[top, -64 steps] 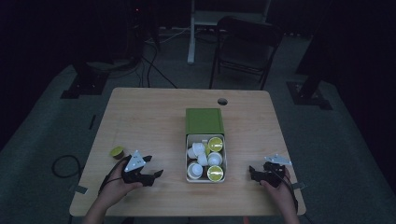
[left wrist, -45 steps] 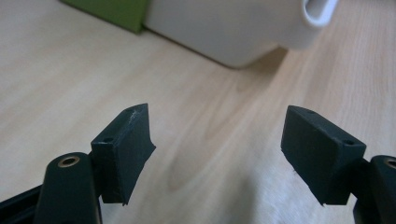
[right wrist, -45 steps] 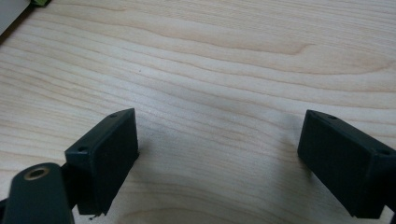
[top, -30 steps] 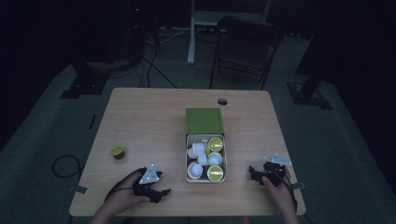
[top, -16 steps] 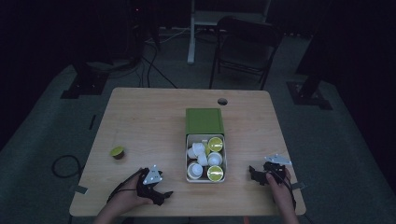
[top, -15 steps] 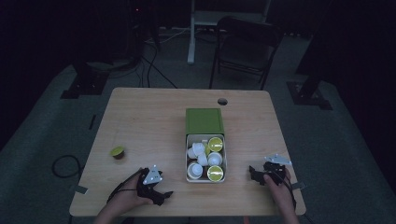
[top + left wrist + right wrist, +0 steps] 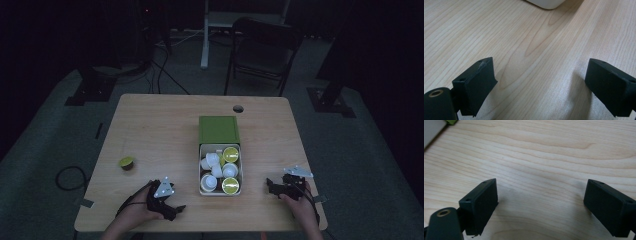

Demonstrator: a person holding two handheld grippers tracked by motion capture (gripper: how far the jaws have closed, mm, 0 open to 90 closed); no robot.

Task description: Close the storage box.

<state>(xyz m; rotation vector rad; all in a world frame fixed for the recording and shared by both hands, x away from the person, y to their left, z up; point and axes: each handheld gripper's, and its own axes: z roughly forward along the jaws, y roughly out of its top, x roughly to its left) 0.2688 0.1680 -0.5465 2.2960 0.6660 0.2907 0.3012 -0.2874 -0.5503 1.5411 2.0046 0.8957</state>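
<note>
Looks like a pause between pods: taking coffee pods out of the tin one at a time, probably. Left gripper parked near the table's front edge, jaws just been opening, now wide apart with nothing but bare wood between them. Right gripper resting on the other side of the tin, also spread wide and empty-handed.

One green-lidded coffee pod sitting alone on the table, off to the left, well apart from everything else and up-left of the left gripper.

Container stuff: white tin in the middle of the table, with a green lid lying just behind it, touching or nearly so. Inside, a jumble of pods, some showing green foil tops, others tipped to show white bodies. Hard to get an exact count in this dim light, maybe six or seven.

Next move, best guess: swing a gripper over to the tin, drop in from above, pinch one pod by its sides. Tricky bit: pods packed tight against each other, so picking one near the top without nudging the neighbours.
</note>
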